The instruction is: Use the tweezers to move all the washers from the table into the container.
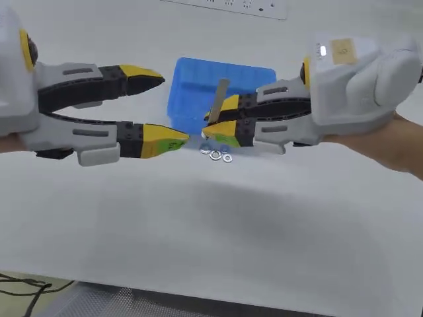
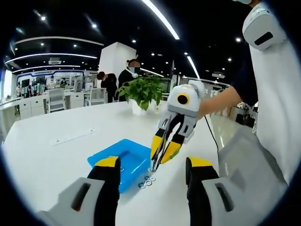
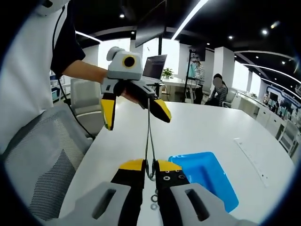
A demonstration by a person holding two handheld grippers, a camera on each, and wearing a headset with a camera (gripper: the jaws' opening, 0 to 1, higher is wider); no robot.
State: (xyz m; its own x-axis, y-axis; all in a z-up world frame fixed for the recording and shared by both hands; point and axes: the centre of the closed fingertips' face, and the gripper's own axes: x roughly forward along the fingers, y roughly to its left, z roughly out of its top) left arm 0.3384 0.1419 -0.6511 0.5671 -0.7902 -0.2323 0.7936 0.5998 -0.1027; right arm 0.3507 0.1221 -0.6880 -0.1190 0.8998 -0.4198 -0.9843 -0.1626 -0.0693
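My R tongs [image 1: 210,127] clenched on tweezers [image 1: 220,96], long axis steep, tips down by washers [image 1: 217,155] on tabletop [image 1: 211,224] just beside blue container [image 1: 198,79]. L tongs [image 1: 173,109] spread wide, empty, left of container.

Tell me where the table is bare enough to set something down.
The wide white table between the washers and its near edge is bare. It is crowded around the blue container, where the right hand-held gripper holds the tweezers by the washers, with the open left hand-held gripper beside.
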